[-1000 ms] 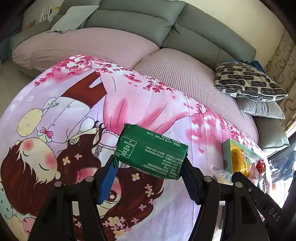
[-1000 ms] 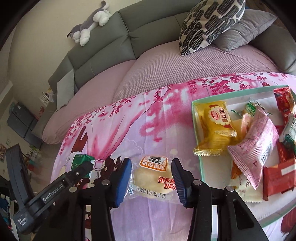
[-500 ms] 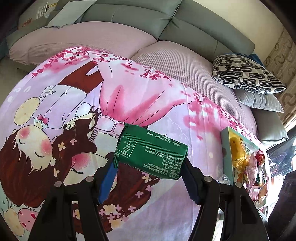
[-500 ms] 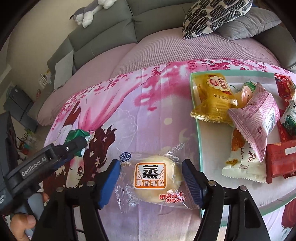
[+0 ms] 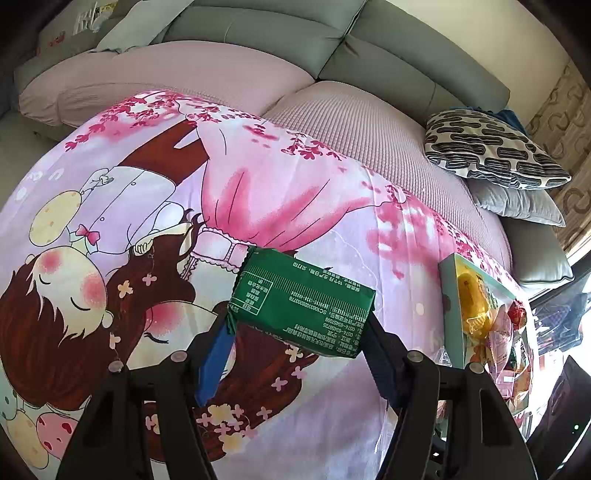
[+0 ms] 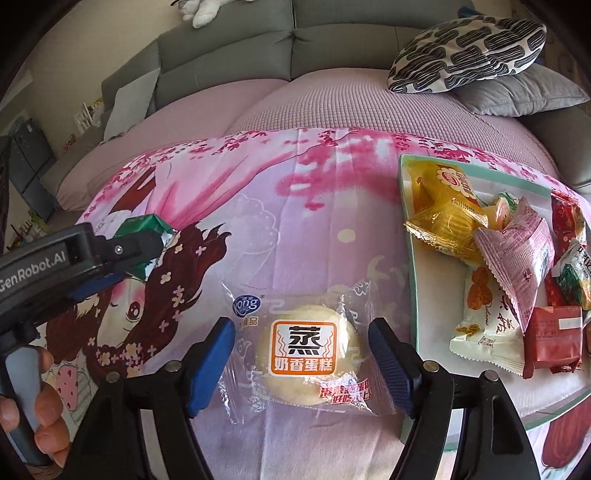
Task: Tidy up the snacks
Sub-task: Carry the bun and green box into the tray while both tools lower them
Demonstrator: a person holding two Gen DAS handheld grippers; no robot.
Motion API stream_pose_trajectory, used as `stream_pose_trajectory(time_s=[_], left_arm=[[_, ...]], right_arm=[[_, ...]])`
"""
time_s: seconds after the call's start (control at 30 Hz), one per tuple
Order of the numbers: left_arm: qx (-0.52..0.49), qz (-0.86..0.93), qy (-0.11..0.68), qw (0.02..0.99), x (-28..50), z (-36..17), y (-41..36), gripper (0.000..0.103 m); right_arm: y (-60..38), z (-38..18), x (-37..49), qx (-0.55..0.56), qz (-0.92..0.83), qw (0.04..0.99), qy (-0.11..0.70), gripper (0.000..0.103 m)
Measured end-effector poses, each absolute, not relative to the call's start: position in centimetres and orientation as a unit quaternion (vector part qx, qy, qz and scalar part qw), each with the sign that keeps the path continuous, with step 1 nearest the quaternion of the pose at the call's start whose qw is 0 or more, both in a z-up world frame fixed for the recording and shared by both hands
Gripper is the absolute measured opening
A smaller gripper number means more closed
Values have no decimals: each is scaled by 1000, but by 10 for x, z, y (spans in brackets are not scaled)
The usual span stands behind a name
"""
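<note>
Probably a home living room: grey sofa, cushions.

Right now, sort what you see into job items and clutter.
Job:
- green pack, held in left gripper
- cake pack on the cloth, between the opening right gripper fingers
- tray of snacks

Clutter:
- patterned pillow
- grey pillow
- plush toy
- sofa

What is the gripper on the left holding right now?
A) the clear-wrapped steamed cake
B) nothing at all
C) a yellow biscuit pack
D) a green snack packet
D: the left gripper has its blue pads pressed on both ends of the green snack packet, lifted over the cartoon blanket; the steamed cake lies between the right gripper's opening jaws.
</note>
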State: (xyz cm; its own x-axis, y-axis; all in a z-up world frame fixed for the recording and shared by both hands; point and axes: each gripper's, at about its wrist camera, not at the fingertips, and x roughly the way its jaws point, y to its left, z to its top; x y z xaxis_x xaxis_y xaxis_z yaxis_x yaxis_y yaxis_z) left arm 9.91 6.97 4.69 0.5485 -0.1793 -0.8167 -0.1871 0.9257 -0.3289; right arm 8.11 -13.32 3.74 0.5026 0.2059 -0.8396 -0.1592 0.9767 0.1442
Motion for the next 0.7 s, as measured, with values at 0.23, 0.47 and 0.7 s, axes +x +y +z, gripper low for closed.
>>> stream_pose_trajectory(time_s=[0.23,0.47,0.7], left_arm=[[-194,1,478,857,99,45,68,68],[-194,6,478,856,99,45,68,68],[-184,9,477,859,99,49,63,68]], right_arm=[[-133,42,72,20,95,876,471,62],[-134,46,68,27,98,883,459,58],[-139,52,65,36,100,884,455,58]])
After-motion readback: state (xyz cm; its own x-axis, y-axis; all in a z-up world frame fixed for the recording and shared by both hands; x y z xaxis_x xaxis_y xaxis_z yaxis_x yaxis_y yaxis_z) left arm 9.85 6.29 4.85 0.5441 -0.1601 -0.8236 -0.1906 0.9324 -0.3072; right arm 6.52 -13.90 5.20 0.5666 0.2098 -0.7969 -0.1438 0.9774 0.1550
